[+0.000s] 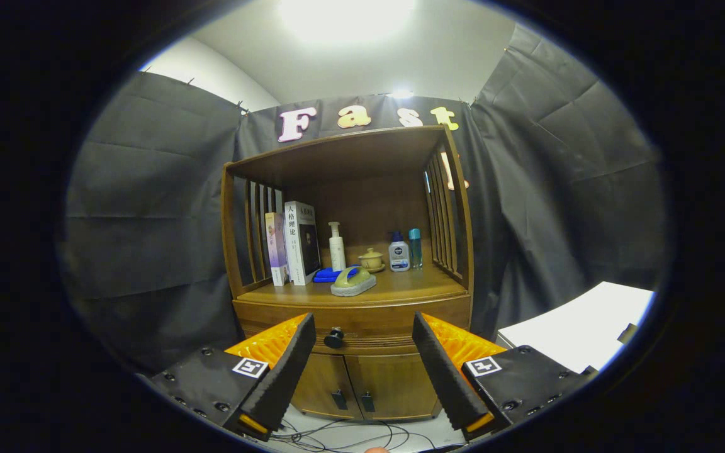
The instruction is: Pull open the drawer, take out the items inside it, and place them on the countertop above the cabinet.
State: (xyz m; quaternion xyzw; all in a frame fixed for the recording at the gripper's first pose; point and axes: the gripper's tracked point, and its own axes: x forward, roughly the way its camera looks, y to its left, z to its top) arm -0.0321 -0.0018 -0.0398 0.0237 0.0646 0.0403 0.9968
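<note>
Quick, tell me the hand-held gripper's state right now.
Hand-held gripper: open, holding nothing; its fingers stand apart short of the cabinet, with the closed drawer's knob seen between them.

Glossy brown wood cabinet (350, 314), matt dark knob (333, 338) on its drawer (362, 327).

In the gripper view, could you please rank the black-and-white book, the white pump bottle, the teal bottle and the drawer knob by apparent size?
1. Black-and-white book
2. White pump bottle
3. Teal bottle
4. Drawer knob, though it sits nearer the camera.
The hand-held gripper is open.
</note>
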